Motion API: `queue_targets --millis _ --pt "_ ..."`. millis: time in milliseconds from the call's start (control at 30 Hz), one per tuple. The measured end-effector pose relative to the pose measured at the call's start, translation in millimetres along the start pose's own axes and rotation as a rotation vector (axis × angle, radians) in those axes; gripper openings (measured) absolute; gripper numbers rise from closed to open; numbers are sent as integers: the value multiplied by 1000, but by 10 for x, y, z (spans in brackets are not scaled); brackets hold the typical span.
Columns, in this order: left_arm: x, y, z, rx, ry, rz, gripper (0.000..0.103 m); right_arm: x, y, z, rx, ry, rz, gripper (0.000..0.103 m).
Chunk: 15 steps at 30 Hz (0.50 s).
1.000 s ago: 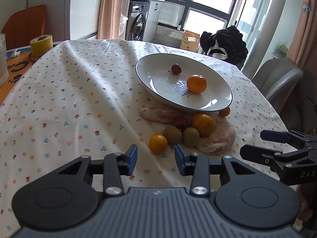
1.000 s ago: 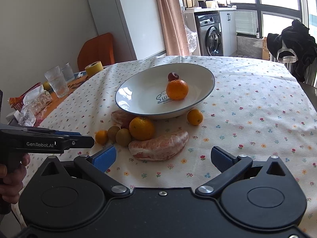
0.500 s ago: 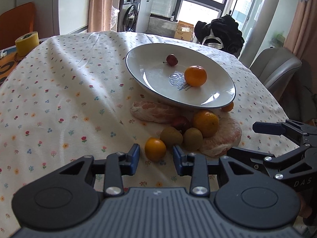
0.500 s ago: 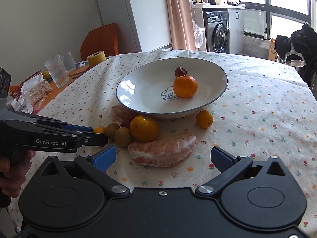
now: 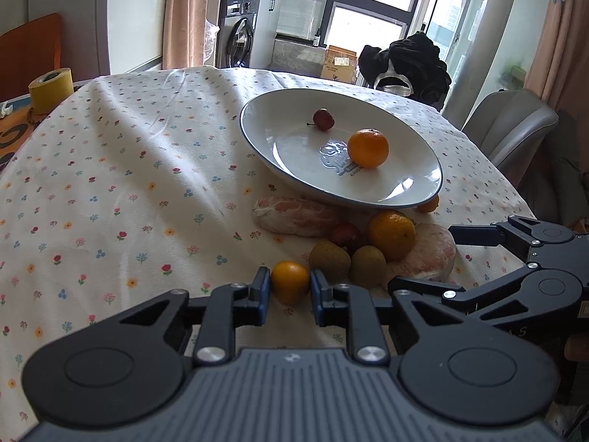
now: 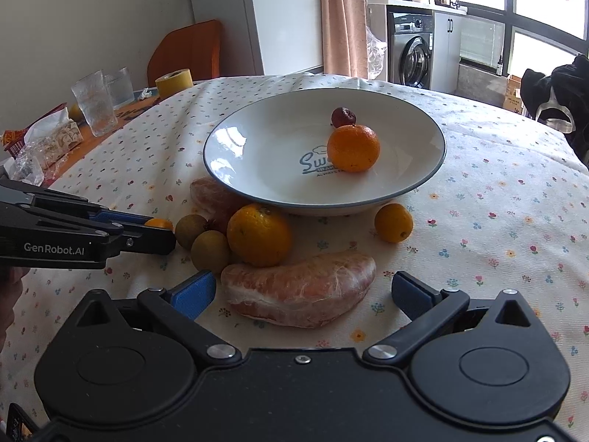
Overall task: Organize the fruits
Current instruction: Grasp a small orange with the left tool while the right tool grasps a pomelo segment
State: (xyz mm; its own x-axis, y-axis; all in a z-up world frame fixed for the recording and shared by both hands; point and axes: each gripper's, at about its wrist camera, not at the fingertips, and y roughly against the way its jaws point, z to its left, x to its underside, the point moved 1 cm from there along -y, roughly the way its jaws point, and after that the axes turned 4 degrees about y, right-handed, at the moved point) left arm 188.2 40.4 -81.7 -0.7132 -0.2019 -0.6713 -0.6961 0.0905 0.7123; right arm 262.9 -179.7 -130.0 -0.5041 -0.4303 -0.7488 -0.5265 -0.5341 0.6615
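"GenRobot.AI" stands in pale letters on the black side of the left gripper, seen from the right wrist view. Inside the white plate a blue printed logo begins "Sw", the rest hidden behind an orange; a smaller line beneath seems to begin "ALWAYS". On the right gripper, the letters "AS" show at the frame's edge.

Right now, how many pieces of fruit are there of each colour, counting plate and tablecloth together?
Orange fruits: 4
Red fruits: 2
Brownish-green fruits: 2
Peeled pink segments: 2
Total: 10
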Motion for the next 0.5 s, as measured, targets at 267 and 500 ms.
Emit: queue_targets --millis 267,500 --pt "-6 58 0 7 11 -11 21 -20 -73 31 6 52 -12 103" --pt "11 123 10 -1 20 -19 21 -17 -85 63 -12 86 -33 102"
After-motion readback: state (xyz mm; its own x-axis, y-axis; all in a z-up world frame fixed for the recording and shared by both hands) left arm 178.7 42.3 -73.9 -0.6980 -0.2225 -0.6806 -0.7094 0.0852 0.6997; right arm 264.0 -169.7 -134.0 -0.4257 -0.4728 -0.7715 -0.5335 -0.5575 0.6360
